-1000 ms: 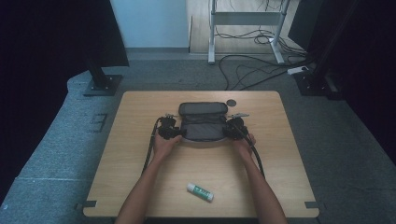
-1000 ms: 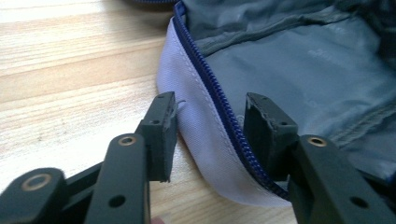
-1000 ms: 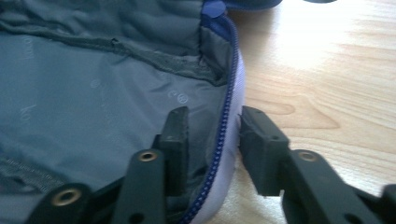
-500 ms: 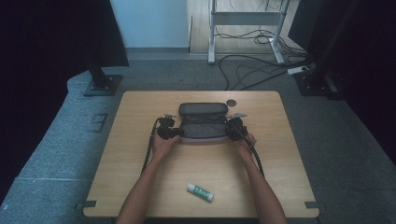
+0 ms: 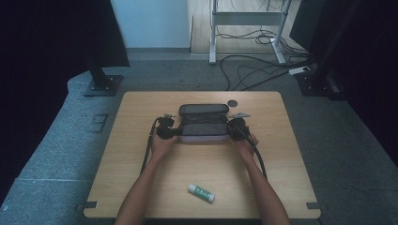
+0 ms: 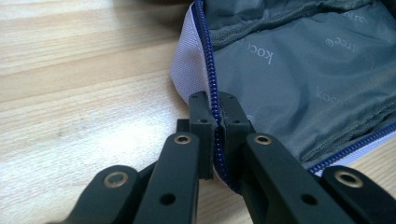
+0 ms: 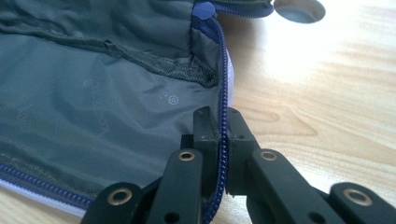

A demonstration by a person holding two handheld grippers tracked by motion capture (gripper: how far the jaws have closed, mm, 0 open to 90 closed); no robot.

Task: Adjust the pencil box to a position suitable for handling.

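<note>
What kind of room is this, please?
Probably a lab or recording workspace: a bare wooden table on grey carpet, dark curtains at both sides, and loose cables around a metal desk frame behind.

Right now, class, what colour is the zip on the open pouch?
Dark blue zip on the pouch, clearest in the left gripper view.

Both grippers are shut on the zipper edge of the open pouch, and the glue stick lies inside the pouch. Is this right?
Not quite. The glue stick lies on the table, near the person's edge and apart from the pouch, as the high view shows. The rest is right.
</note>
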